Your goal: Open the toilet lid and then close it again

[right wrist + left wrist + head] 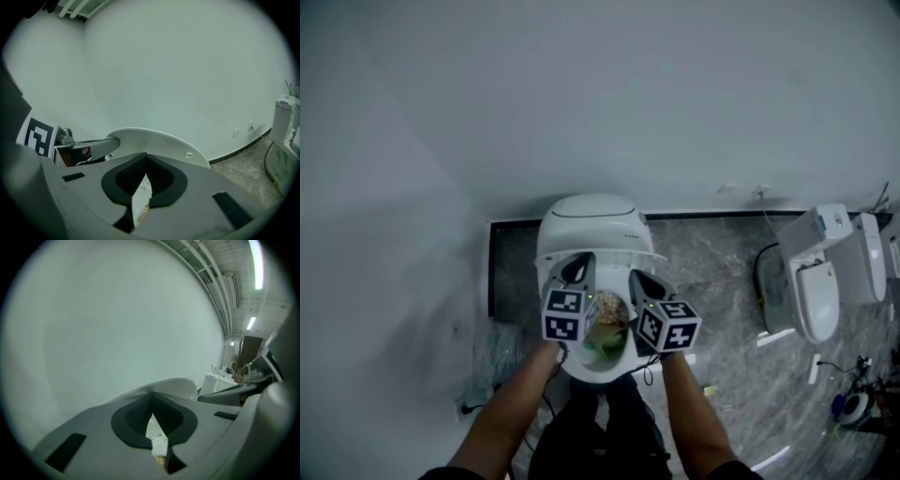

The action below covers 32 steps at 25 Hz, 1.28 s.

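Note:
The white toilet (589, 230) stands against the wall, its lid (591, 220) lifted partway, and the bowl (605, 342) below it shows brown and green contents. Both grippers hover over the bowl with their tips at the lid's front edge. The left gripper (575, 270) is shut with nothing between its pads. The right gripper (643, 283) is shut and empty too. In the left gripper view the lid's curved rim (180, 384) lies just beyond the left gripper (152, 412). In the right gripper view the lid (154, 143) rises behind the right gripper (145, 172). I cannot tell whether either touches the lid.
Two more white toilets (818, 281) (868, 255) stand at the right on the grey marble floor (722, 281). Cables and a small device (853, 405) lie at the far right. A wrapped bundle (500, 354) sits left of the bowl. The white wall (600, 94) is close behind.

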Available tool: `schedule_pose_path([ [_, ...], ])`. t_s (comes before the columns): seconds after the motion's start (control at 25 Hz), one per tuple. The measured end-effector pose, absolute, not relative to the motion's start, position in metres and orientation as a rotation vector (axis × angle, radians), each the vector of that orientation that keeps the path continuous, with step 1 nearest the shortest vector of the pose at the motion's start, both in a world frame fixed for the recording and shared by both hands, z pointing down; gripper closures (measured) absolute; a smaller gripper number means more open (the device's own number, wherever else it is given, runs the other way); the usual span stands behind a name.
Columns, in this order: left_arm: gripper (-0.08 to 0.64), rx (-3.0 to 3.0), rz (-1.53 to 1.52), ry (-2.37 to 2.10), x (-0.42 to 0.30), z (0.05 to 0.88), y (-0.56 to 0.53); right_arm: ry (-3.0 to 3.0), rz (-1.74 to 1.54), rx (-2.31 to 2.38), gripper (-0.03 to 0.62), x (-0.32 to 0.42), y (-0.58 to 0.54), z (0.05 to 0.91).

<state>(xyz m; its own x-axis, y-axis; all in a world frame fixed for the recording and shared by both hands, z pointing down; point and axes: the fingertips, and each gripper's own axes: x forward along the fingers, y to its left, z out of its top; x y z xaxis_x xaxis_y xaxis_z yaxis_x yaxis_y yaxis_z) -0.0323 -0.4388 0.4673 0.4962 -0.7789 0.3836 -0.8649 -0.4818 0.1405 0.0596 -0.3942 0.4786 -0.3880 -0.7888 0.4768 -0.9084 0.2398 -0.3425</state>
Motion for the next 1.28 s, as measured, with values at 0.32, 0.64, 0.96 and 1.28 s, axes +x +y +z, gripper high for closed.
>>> schedule_pose_path([
  [0.32,0.552,2.371,0.392,-1.470,-0.035,0.468,-0.471,-2.307,0.827,1.543,0.581,0.069,-0.436,0.489],
  [0.64,0.552,2.306,0.424,-1.551,-0.042,0.472,-0.503,-2.311,0.810,1.536,0.581,0.080,-0.481,0.494],
  [0.96,0.552,2.266,0.454,-1.590,-0.047,0.479,-0.518,-2.314,0.814,1.559,0.582,0.089,-0.515,0.493],
  [1.28,0.552,2.249,0.467,-1.595,-0.043,0.484,-0.522,-2.334,0.786,1.538,0.581,0.093,-0.542,0.488],
])
